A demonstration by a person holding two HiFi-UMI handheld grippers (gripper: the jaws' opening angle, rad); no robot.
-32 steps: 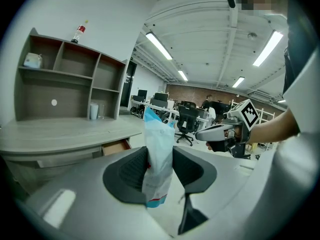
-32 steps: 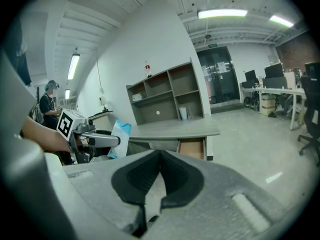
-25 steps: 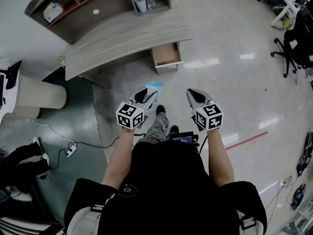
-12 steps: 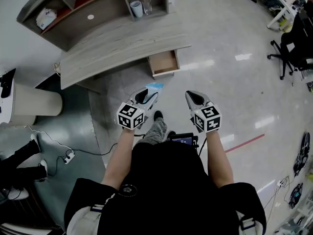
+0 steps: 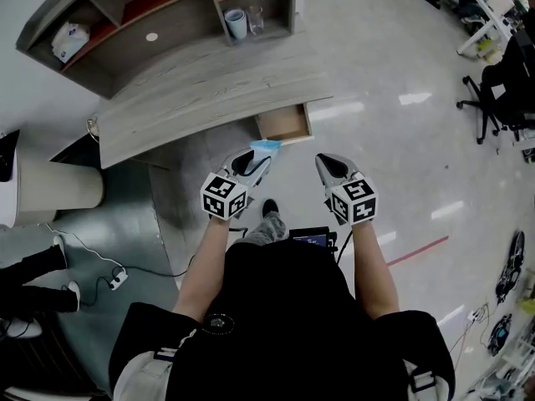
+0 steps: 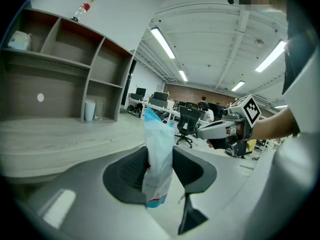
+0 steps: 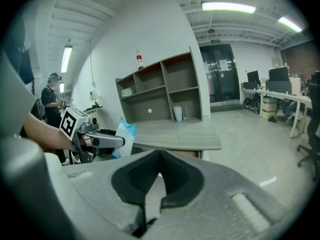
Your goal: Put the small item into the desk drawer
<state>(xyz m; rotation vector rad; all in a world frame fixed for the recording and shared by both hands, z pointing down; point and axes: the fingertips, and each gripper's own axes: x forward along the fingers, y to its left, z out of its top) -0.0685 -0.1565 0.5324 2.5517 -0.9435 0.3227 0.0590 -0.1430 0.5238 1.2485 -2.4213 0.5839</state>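
Your left claw (image 5: 253, 160) is clamped on the small white and light-blue plastic pouch (image 6: 158, 156). The pouch stands upright between the pads, with its top sticking out past the tips. Your right claw (image 7: 160, 156) is narrow, tips together, nothing in it. In the head view both claws sit mid-frame, side by side and apart. The pouch shows just below the open light-wood drawer (image 5: 284, 126), not in it. That drawer hangs under the curved grey wood-grain counter (image 5: 201, 90), upper centre of frame.

Packet (image 6: 157, 159) pale blue-white, red stripe; desk (image 5: 209, 90) grey woodgrain; drawer (image 5: 284, 125) tan inside.
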